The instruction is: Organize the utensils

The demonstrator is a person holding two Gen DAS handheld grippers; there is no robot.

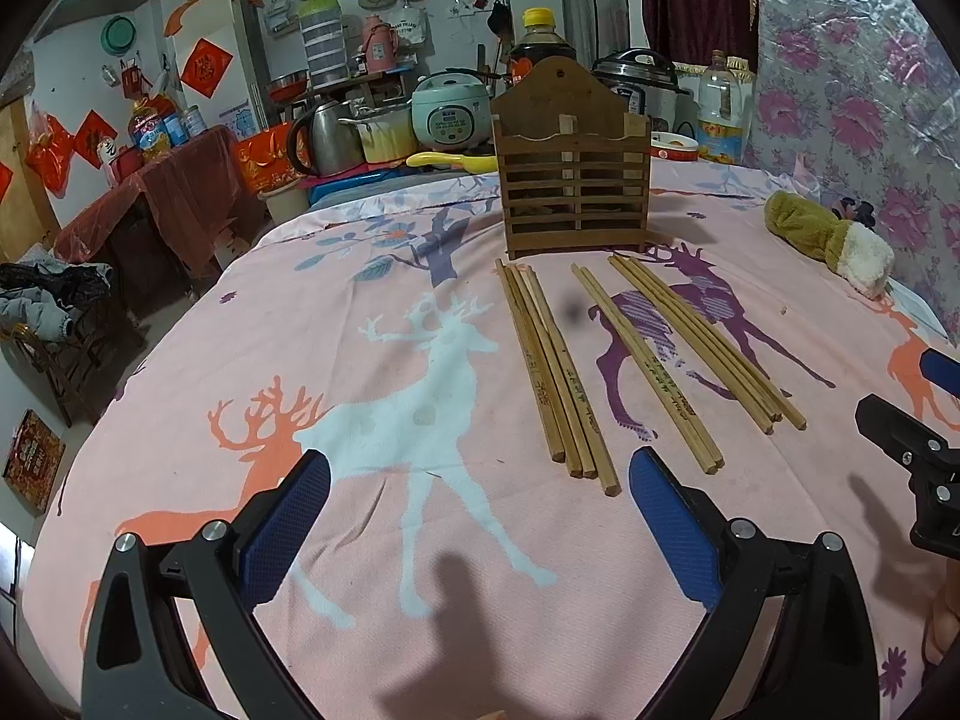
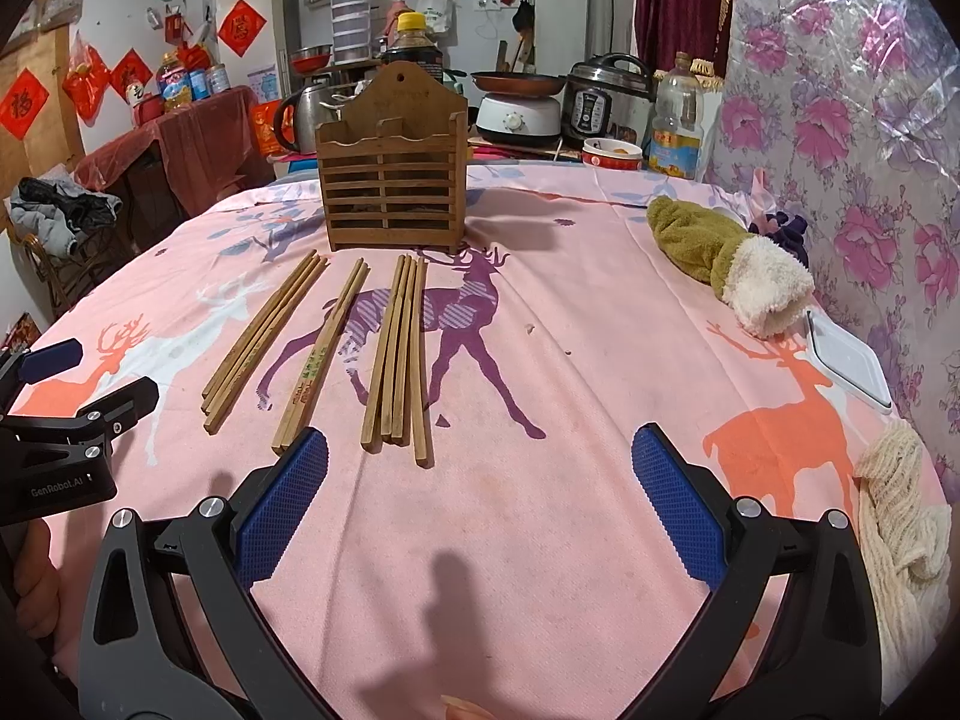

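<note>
Three bundles of wooden chopsticks lie on the pink deer-print cloth in front of a slatted wooden holder (image 1: 573,171), which also shows in the right wrist view (image 2: 393,177). They are a left bundle (image 1: 552,375) (image 2: 264,336), a middle pair (image 1: 645,369) (image 2: 321,357) and a right bundle (image 1: 708,339) (image 2: 399,354). My left gripper (image 1: 480,480) is open and empty, just short of the left bundle's near ends. My right gripper (image 2: 480,462) is open and empty, to the right of the chopsticks' near ends. Each gripper shows at the edge of the other's view.
A green and white plush cloth (image 2: 726,258) lies at the right. A clear lidded box (image 2: 846,366) and cream yarn (image 2: 900,516) sit at the right edge. Cookers, bottles and a kettle (image 1: 327,132) stand beyond the table's far edge.
</note>
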